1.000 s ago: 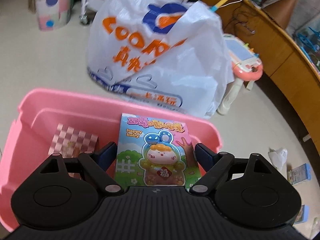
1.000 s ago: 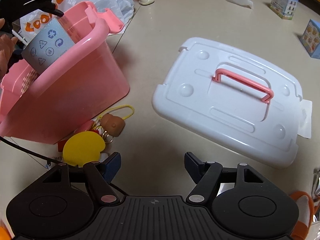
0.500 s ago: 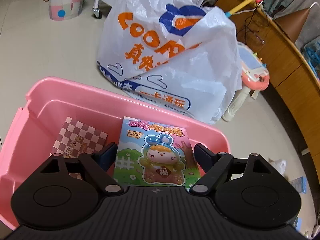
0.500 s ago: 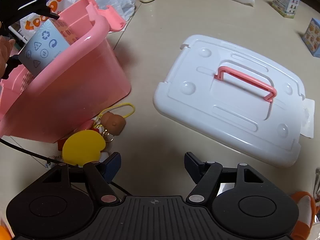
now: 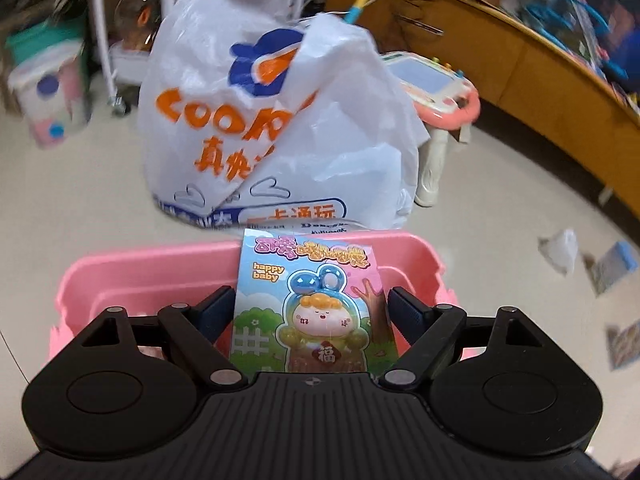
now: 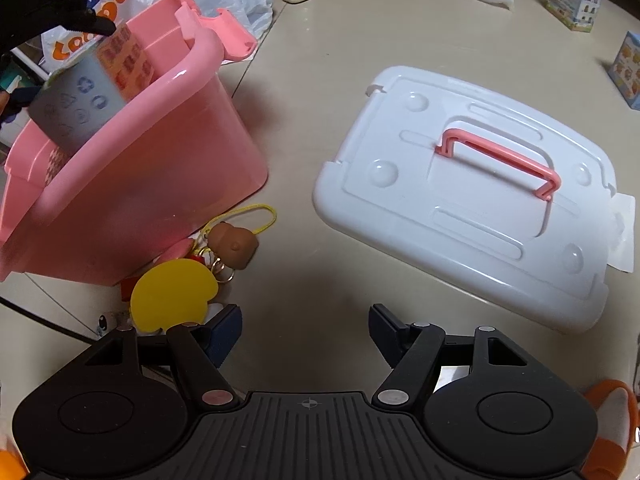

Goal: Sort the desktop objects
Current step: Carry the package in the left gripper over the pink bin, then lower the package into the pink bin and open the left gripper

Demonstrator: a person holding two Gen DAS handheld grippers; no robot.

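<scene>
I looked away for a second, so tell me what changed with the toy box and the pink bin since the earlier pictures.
The left gripper, shut on the toy box throughout, tipped its view up: the bin's floor and checkered packet dropped out of sight, and the box top now crosses the pink bin's far rim. From the right wrist, the box has turned inside the bin. The right gripper stays open and the white lid is unmoved.
</scene>
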